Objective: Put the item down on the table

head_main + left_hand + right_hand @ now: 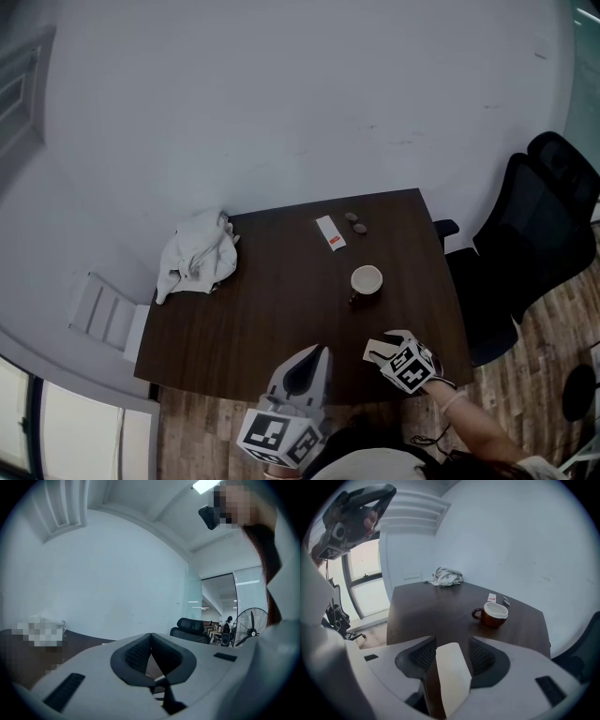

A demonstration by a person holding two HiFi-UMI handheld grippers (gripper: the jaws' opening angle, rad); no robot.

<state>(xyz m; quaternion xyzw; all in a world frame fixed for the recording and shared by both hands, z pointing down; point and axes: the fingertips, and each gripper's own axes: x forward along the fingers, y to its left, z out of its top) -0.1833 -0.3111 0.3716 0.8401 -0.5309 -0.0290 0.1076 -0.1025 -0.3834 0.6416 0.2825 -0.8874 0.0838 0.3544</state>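
1. While your right hand-held gripper is clamped on the white packet, the packet stands on edge between its jaws, over the tabletop's near edge. Whether it touches the wood, I cannot tell.
2. Release there and it could tip flat or slide off the edge onto the floor.
3. Reach further in and you risk knocking the brown cup ahead, which may hold liquid.
4. Your left hand-held gripper is closed and empty, raised off the tabletop, so it cannot steady anything.
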